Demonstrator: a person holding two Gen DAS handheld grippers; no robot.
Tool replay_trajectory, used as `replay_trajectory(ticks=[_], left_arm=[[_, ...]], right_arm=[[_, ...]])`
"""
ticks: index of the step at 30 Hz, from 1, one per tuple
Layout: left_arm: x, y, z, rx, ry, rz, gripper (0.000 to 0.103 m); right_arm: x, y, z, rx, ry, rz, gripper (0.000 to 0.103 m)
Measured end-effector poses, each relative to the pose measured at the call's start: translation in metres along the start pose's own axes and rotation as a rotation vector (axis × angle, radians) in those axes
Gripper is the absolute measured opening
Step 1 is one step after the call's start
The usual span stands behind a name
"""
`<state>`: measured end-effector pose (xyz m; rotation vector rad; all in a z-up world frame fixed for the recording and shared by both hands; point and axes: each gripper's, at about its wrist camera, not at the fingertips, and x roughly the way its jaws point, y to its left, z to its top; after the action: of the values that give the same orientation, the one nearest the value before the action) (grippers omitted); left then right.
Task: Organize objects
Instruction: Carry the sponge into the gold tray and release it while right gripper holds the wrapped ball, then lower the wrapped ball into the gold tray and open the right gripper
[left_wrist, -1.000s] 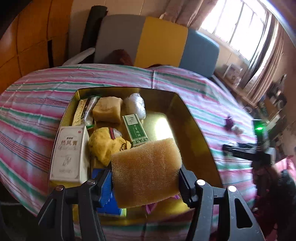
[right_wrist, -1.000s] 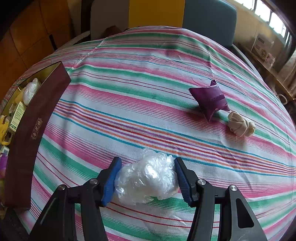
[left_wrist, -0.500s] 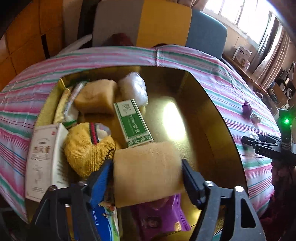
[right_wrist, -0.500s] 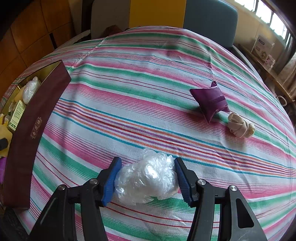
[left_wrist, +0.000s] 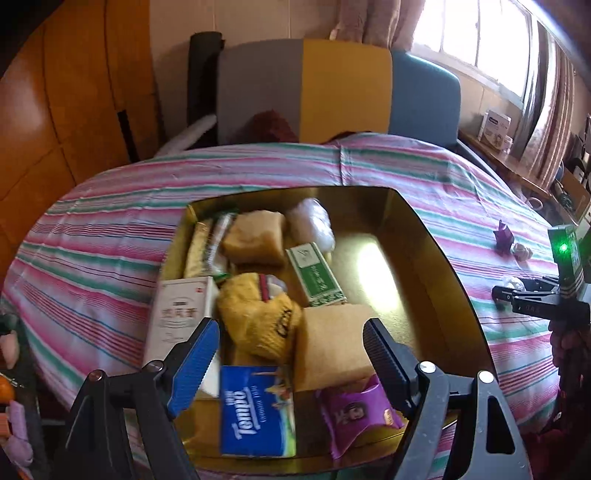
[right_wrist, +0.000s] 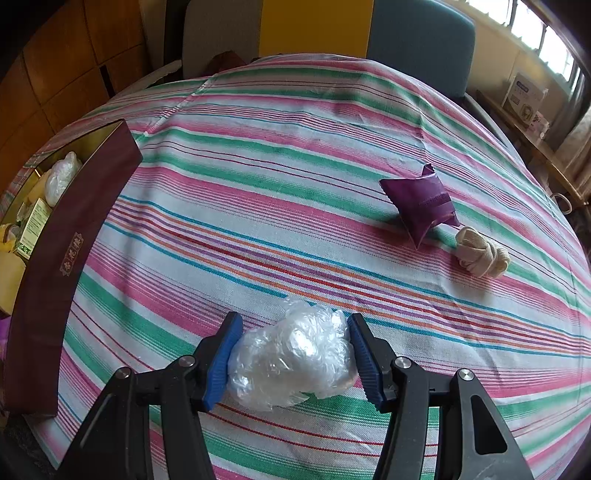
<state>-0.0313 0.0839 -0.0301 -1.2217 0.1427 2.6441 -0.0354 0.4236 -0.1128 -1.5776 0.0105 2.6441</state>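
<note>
Over the box (left_wrist: 436, 266), left gripper (left_wrist: 291, 350) jaws apparently released the sponge (left_wrist: 332, 347).

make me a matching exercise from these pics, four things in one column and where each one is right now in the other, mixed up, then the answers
Things
1. tan sponge
2. crumpled clear plastic bag
3. purple pouch
4. blue tissue pack

Places
A. on the striped tablecloth, beside a knotted cream cloth
B. lying in the gold box, between the wide-open jaws of the left hand-held gripper, touching neither
C. pinched between the pads of the right hand-held gripper
D. flat at the near edge of the gold box, next to a purple snack packet

Pairs: 1-B, 2-C, 3-A, 4-D
</note>
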Motion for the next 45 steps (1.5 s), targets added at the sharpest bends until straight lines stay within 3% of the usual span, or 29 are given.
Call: replay_trajectory(ticks=[17,22,27,31,35,39,45], left_arm=[[-0.024,0.020,0.000,-0.006,-0.066,0.047,0.081],[-0.024,0.028,-0.001,-0.028,-0.068,0.051,0.081],[-0.024,0.036,-0.005,-0.043,-0.062,0.056,0.081],[-0.025,0.042,-0.005,-0.055,-0.063,0.057,0.081],[-0.023,0.048,-0.006,-0.070,-0.057,0.057,0.081],[-0.020,0.053,-0.008,-0.089,-0.048,0.058,0.081],[-0.016,0.056,-0.011,-0.097,-0.037,0.063,0.081]], right_arm=[[-0.013,0.001,0.007,0.047,-0.023,-0.012,0.057],[-0.056,0.044,0.033,0.011,-0.145,0.081,0.057],[-0.083,0.117,0.061,-0.116,-0.212,0.197,0.058],[-0.076,0.171,0.075,-0.191,-0.180,0.254,0.058],[-0.050,0.209,0.087,-0.233,-0.114,0.242,0.058],[-0.017,0.227,0.091,-0.258,-0.036,0.188,0.059],[0.011,0.233,0.087,-0.263,0.023,0.185,0.063]])
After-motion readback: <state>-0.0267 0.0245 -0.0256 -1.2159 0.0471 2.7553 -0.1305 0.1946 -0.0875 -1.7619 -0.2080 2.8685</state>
